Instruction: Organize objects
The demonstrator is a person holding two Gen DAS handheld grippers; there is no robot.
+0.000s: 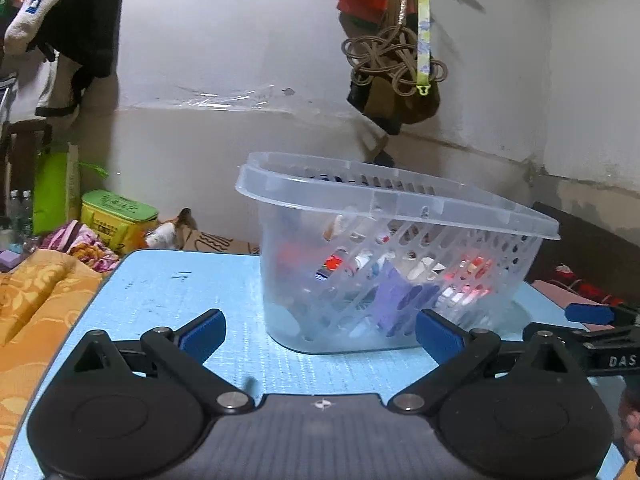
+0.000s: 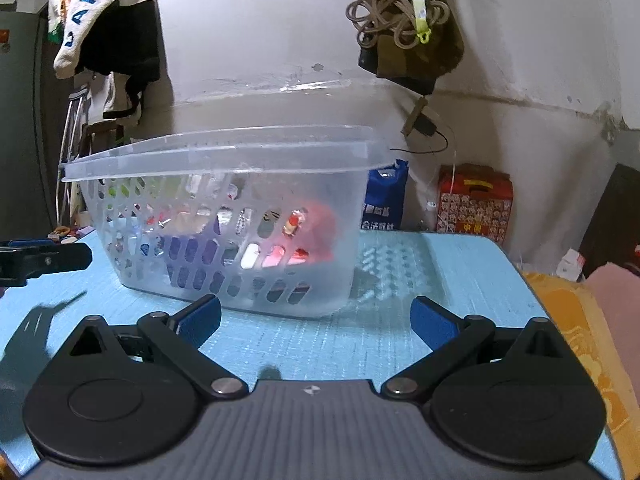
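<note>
The clear slotted plastic basket (image 1: 384, 264), already holding small colourful items, is sitting on the blue mat (image 1: 192, 292), far of both grippers. The left gripper (image 1: 320, 332) and right gripper (image 2: 316, 322) are hovering with jaws spread, empty. Any lift should probably take the basket's rim from both sides, kept level.
</note>
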